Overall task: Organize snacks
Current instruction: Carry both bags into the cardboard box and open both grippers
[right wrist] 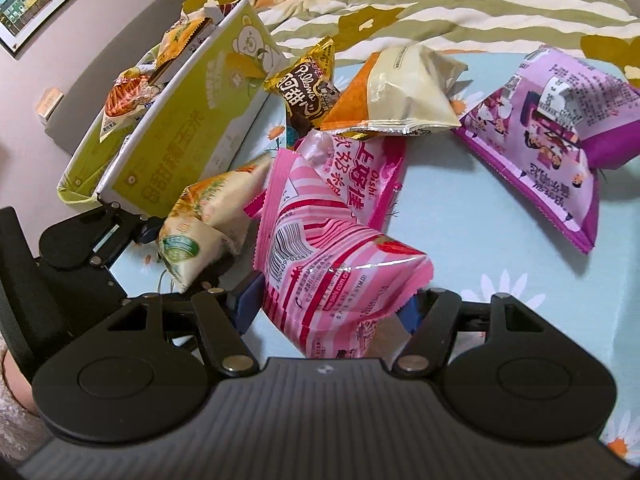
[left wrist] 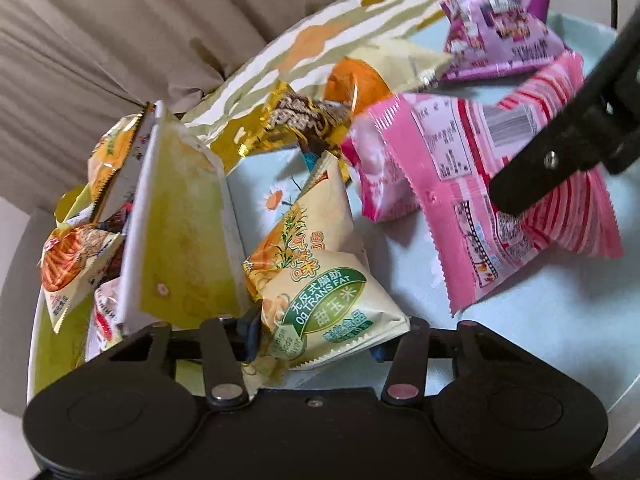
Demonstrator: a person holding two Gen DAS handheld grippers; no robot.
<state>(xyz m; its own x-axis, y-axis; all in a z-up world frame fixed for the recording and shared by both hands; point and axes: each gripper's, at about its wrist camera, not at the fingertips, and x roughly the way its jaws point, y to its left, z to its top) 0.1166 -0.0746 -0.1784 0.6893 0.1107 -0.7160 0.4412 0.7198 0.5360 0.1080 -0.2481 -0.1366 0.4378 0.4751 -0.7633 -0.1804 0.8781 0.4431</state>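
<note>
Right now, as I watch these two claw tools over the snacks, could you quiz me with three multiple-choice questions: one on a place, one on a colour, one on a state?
1. Where is the yellow-green box?
A. left of the loose packets
B. right of them
C. under the purple packet

2. What colour is the packet in the right gripper?
A. purple
B. pink
C. brown

3. The left gripper is:
A. open, empty
B. shut on the cream corn-snack packet
C. out of view

Answers: A, the box stands at the left; B, pink stripes; C is wrong, B holds: fingers pinch it.
</note>
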